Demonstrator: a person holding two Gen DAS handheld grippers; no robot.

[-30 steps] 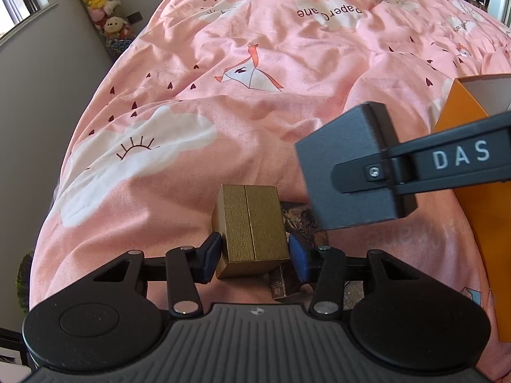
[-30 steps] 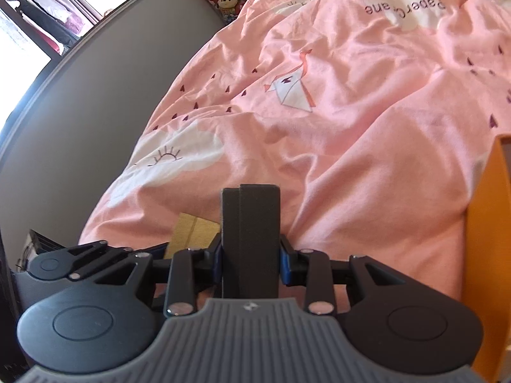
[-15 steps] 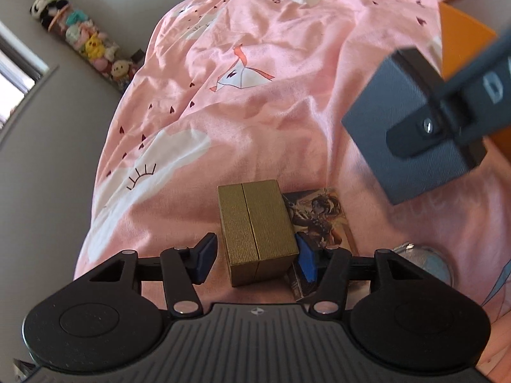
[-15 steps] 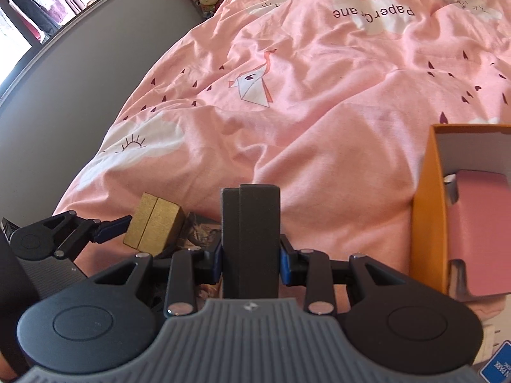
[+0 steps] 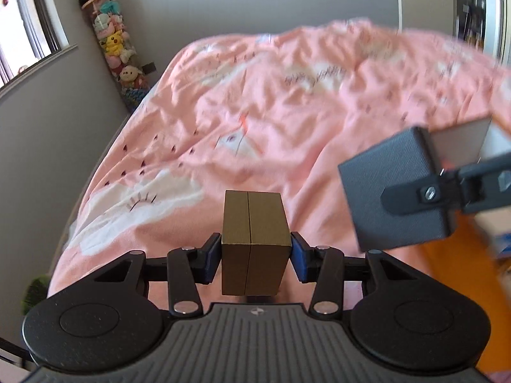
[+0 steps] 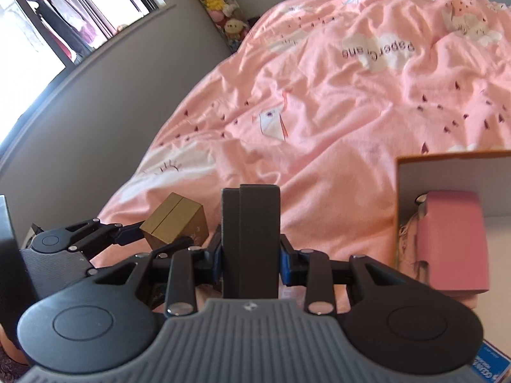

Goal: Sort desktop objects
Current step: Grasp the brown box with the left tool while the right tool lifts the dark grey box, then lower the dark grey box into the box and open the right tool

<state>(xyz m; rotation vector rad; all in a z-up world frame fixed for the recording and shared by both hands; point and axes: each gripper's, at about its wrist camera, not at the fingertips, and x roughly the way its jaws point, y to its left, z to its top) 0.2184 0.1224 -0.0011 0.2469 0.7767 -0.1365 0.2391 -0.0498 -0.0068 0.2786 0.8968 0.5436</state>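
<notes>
The gold box (image 5: 255, 242) is up off the bed, caught between the blue pads (image 5: 298, 257) of the left tool (image 5: 255, 257), its seam running down the middle, and the jaws are closing in on its two sides as we watch. From the right wrist view it hangs tilted, clear of the pink duvet (image 6: 335, 121). Right beside it, the dark grey box (image 6: 250, 242) stands upright in the right tool (image 6: 250, 263), pinched firmly on both flanks by the pads. In the left wrist view that same grey box floats off to the right, above the bedding. Further right sits an orange carton (image 6: 447, 159) with a pale inside wall, and a pink box (image 6: 453, 239) rests in it. Near the bottom right corner, a bit of blue packaging (image 6: 491, 360) peeks out. Behind everything, a column of plush toys (image 5: 111, 41) climbs the grey wall (image 5: 48, 146) by the window (image 6: 64, 22), where clothes hang outside.
</notes>
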